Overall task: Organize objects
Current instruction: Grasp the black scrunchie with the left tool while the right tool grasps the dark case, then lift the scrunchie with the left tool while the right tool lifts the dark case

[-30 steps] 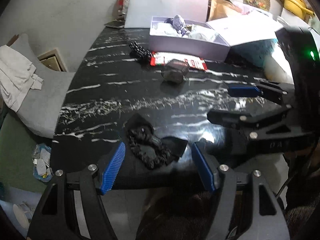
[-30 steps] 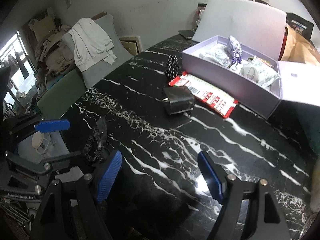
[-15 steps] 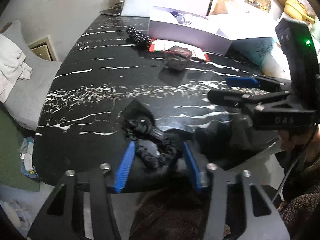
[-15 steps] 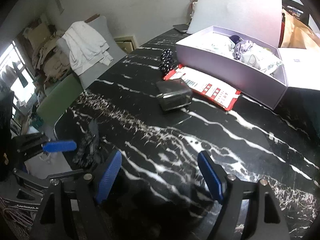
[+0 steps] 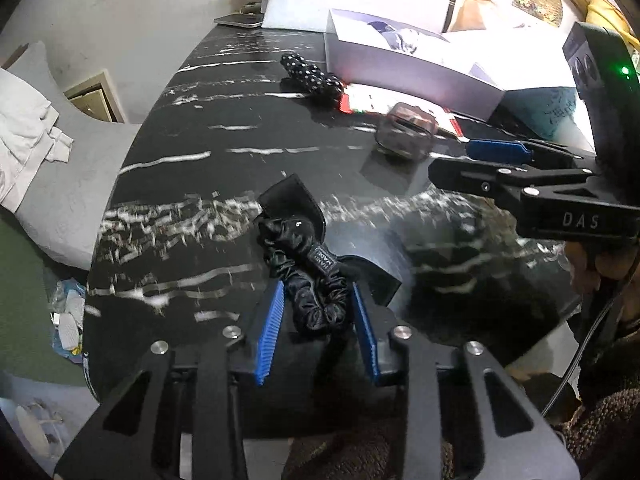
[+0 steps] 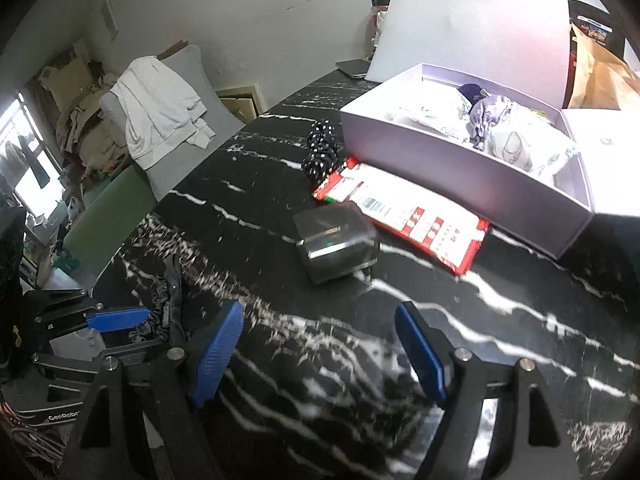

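A black satin scrunchie (image 5: 310, 276) with a small label lies near the front edge of the black marble table (image 5: 224, 184). My left gripper (image 5: 318, 300) has closed its blue pads onto the scrunchie's near end. In the right wrist view the scrunchie (image 6: 168, 300) shows at the far left beside the left gripper's pad. My right gripper (image 6: 320, 344) is open and empty above the table, short of a dark metallic box (image 6: 338, 242). An open lilac box (image 6: 460, 160) holding several wrapped items stands at the back.
A red and white packet (image 6: 404, 212) lies in front of the lilac box, with a black dotted scrunchie (image 6: 322, 150) beside it. The metallic box (image 5: 406, 134) and the right gripper (image 5: 472, 158) show in the left wrist view. A grey chair with a white cloth (image 6: 160, 120) stands left of the table.
My left gripper has moved forward and closed from wide open onto the black scrunchie. My right gripper has moved a little nearer the metallic box and stays open.
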Available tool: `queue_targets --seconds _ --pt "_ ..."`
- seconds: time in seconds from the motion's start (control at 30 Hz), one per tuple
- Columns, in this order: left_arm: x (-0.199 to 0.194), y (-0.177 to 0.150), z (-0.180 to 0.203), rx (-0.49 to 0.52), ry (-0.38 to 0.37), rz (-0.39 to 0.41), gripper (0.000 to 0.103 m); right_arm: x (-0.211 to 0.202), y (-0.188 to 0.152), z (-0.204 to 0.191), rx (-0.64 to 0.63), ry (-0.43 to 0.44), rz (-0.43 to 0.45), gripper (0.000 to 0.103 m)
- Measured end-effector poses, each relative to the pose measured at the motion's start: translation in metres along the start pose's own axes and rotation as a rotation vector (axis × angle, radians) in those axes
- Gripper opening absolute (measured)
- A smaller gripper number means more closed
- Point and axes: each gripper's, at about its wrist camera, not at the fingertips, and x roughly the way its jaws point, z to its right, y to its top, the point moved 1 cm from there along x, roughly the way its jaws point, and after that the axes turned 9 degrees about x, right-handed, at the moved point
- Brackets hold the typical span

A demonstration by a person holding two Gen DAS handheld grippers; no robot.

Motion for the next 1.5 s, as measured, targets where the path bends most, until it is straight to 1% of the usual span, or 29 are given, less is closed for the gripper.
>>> queue_targets --seconds 0.23,0.43,0.5,0.53,0.57,0.6,0.63,0.77,0.9,1.2,1.37,1.5 --pt "0.015 0.026 -0.015 0.025 0.009 0.006 0.033 0.018 0.02 0.004 0.002 -0.015 0.006 0.079" --pt "0.025 0.043 -0.027 0.035 0.007 0.016 0.033 0.029 0.03 0.005 0.0 0.005 0.01 0.077" --pt "0.027 0.045 -0.029 0.039 0.006 0.018 0.033 0.032 0.031 0.004 -0.002 0.015 -0.003 0.067" --pt "0.027 0.046 -0.03 0.041 0.005 0.019 0.033 0.034 0.03 0.004 -0.005 0.017 -0.011 0.065" --pt "0.028 0.047 -0.03 0.044 0.005 0.02 0.033 0.037 0.03 0.003 -0.009 0.013 -0.02 0.058" --pt "0.028 0.047 -0.029 0.05 0.004 0.022 0.033 0.038 0.029 0.003 -0.016 0.002 -0.024 0.046" --pt "0.028 0.046 -0.028 0.059 0.005 0.025 0.033 0.039 0.028 0.002 -0.022 -0.008 -0.028 0.043" --pt "0.025 0.041 -0.023 0.071 -0.003 0.031 0.033 0.036 0.023 0.0 -0.022 -0.003 -0.028 0.043" --pt "0.022 0.035 -0.015 0.077 -0.018 0.028 0.033 0.028 0.013 0.002 -0.016 -0.016 -0.029 0.043" --pt "0.019 0.028 0.025 0.153 -0.078 0.022 0.033 -0.001 -0.017 0.015 0.007 -0.067 -0.034 0.043" --pt "0.018 0.026 0.045 0.194 -0.107 0.013 0.033 -0.019 -0.038 0.029 0.04 -0.071 -0.038 0.043" --pt "0.017 0.025 0.056 0.21 -0.096 0.01 0.034 -0.031 -0.05 0.036 0.048 -0.095 -0.032 0.043"
